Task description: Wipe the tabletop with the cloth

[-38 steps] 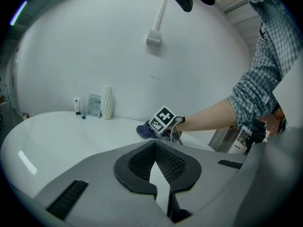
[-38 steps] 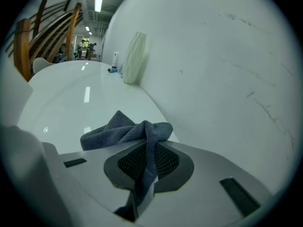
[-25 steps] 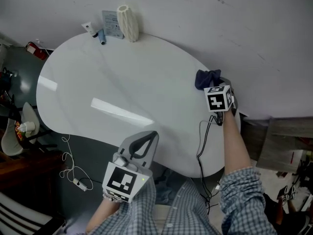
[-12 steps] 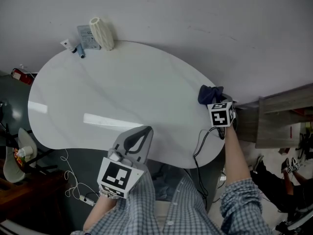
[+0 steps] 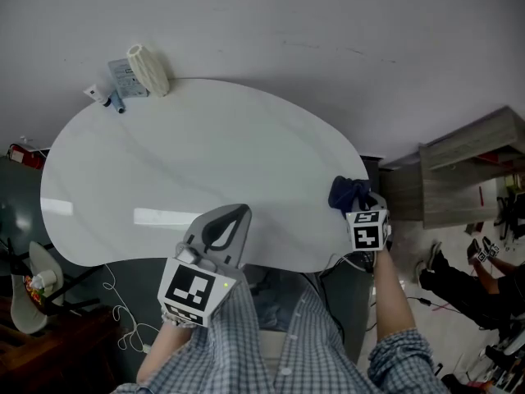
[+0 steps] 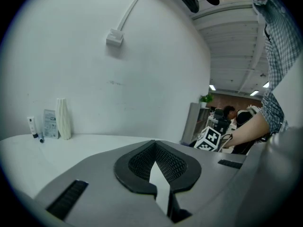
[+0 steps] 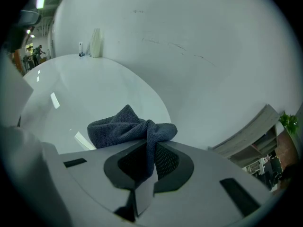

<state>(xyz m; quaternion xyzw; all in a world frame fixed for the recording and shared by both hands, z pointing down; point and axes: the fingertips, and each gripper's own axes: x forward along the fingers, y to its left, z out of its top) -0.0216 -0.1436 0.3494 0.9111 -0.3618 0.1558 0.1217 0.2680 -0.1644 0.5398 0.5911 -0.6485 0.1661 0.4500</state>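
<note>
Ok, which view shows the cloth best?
The right gripper view: the cloth sits large, pinched in the right tool. Head view shows a small dark bunch at the edge of the table; left gripper view, none.

A white ribbed vase stands upright close to the white wall. A flat pale-blue packet sits just beside it toward the view's left, then a small white tube and a blue pen-like thing. At the lower left a white cable lies in loose loops, a wooden cabinet stands at the right, and high on the wall a small white box has a conduit running up from it.
</note>
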